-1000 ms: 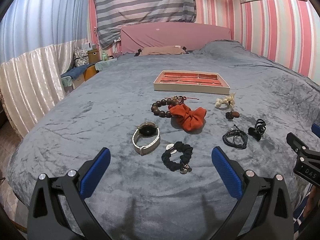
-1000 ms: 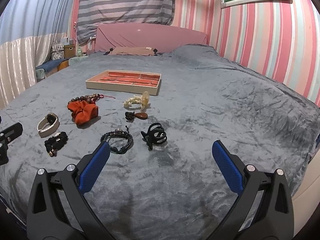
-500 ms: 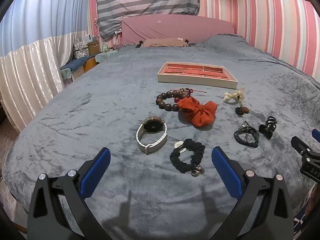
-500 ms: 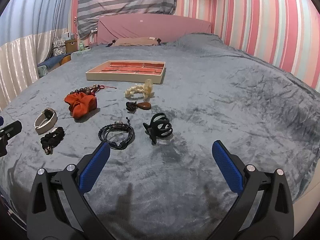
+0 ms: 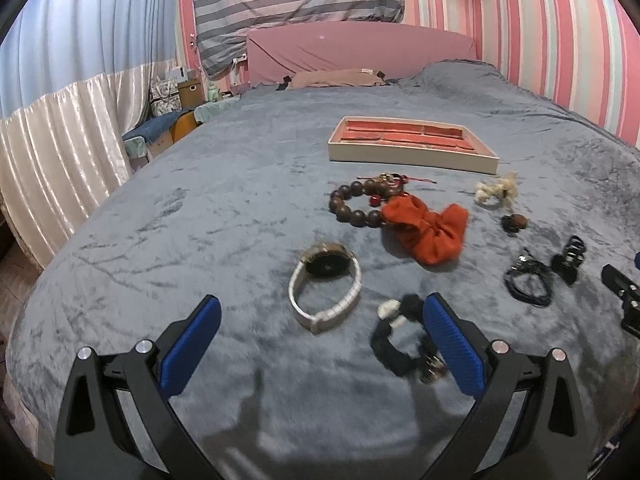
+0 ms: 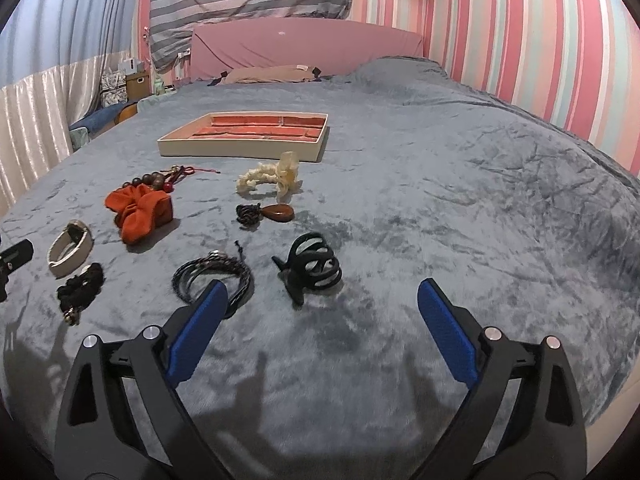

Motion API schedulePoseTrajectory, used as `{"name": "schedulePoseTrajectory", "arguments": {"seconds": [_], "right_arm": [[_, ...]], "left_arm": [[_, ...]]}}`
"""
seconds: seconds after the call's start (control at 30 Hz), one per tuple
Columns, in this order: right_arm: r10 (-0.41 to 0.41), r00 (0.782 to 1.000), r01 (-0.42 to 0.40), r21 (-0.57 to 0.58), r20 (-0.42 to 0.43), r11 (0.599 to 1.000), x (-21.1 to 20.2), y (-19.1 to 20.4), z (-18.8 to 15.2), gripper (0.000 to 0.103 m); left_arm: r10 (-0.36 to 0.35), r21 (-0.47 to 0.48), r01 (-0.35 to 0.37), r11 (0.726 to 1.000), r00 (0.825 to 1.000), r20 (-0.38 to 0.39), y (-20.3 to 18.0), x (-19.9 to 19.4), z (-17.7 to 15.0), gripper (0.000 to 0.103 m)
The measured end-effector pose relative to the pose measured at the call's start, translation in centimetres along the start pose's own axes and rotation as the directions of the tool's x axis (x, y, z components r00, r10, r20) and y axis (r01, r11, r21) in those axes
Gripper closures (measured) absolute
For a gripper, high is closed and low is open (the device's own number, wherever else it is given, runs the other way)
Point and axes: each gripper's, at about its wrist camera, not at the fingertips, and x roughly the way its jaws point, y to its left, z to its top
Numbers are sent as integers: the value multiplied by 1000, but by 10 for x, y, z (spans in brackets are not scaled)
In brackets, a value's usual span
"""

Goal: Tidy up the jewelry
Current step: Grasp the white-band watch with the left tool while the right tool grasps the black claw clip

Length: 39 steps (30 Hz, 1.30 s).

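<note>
- Our left tongs [image 5: 320,340] stood wide apart over the near edge of the bed [image 5: 200,208], gripping nothing; the watch [image 5: 326,286] lay just beyond them and the black scrunchie [image 5: 394,344] lay against the right pad.
- Our right tongs [image 6: 320,320] were also apart and empty, their jaws closing slightly, with the hair claw [image 6: 312,268] just ahead between them and the cord bracelet [image 6: 212,276] by the left pad.
- The tray [image 6: 240,146] sat toward the middle of the bed, well beyond the scattered pieces.
- We judged the hair claw light, stiff and hollow, best pinched across its arched body; the orange scrunchie [image 5: 428,232] and cords looked soft and likely to sag.
- The plush cover would probably give under the pads.
- The left view showed the wooden bead bracelet [image 5: 356,204] as a full ring; the right view half hid it behind the orange scrunchie, but showed the pendant [image 6: 276,213] and cream scrunchie [image 6: 268,176] clearly.
</note>
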Motion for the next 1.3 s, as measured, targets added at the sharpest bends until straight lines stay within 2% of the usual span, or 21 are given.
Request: {"name": "schedulePoseTrajectory", "arguments": {"seconds": [0.2,0.4,0.5,0.67,0.93,0.97,1.07,1.13,1.23,1.3], "right_arm": [[-8,999,8,-11,-33,1000,27,-1,8,10],[-13,999,12,-24,-53,1000,48,-1,13,11],[-13,998,11,-32,-69,999,59,-2,17,15],[-6,993,2,-29,-122,1000,77,-2,14,15],[12,988,-15,-20,-157,1000,91,-4,17,25],[13,987,-16,-18,-161,1000,93,-4,17,27],[23,985,-25,-14,-170,1000,97,-3,17,36],[29,984,-32,-14,-175,999,98,-4,17,38],[39,984,-42,-14,-174,999,98,-3,17,42],[46,984,-49,-13,-173,999,97,-3,17,48]], "left_arm": [[-7,-8,7,1000,998,-68,11,37,7,4],[-8,4,8,1000,995,-99,11,60,11,4],[-11,8,13,1000,993,-115,12,69,11,4],[-29,2,29,1000,986,-164,13,86,10,4],[-42,13,45,999,983,-177,11,100,14,5],[-47,10,50,999,982,-183,11,103,14,6],[-73,-18,70,997,974,-215,16,111,13,21],[-97,-41,90,995,969,-229,19,116,13,22],[-101,-49,92,994,970,-222,21,116,13,22],[-114,-50,105,993,968,-223,20,115,12,29]]}}
